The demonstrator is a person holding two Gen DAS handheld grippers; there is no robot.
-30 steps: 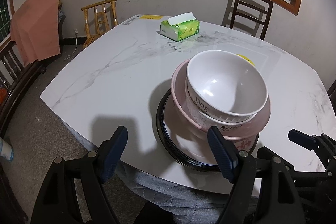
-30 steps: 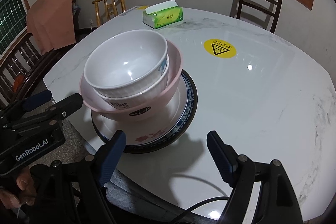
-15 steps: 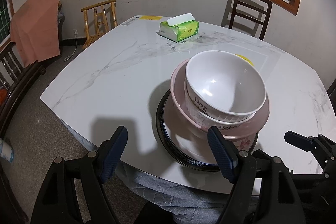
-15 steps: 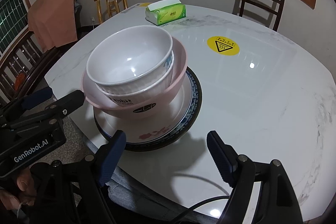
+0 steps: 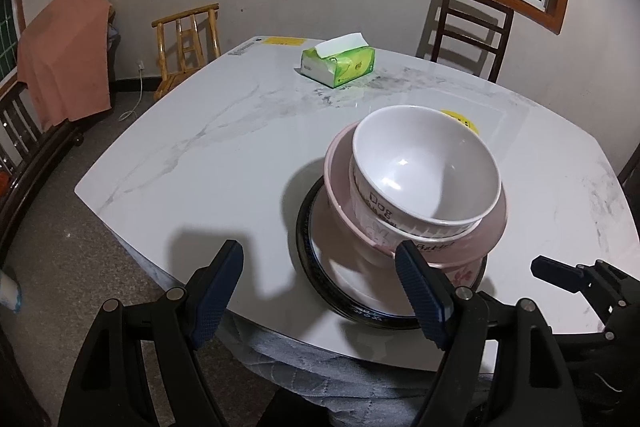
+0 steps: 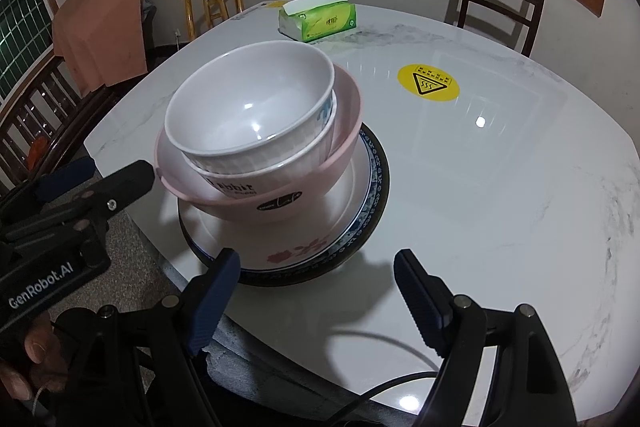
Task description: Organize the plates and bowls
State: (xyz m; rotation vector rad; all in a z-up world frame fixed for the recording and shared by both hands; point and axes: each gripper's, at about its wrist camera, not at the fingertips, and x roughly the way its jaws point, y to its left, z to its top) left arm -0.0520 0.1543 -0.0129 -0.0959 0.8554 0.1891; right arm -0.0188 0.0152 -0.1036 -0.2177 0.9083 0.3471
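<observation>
From the left wrist, the left gripper stands apart and empty; ahead of its right finger one smooth white bowl sits in one pink bowl on one dark-rimmed round plate, on a marble table. From the right wrist, the right gripper is also apart and empty; this stack is ahead of its left finger, with one green tissue box far beyond.

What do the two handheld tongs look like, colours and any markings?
Both the left tongs and right tongs are black plastic frames with ribbed dark-blue pads and silver pivot screws. The left tongs' body reads "GenRobot.AI" in white; a thin black cable trails below the right.
</observation>
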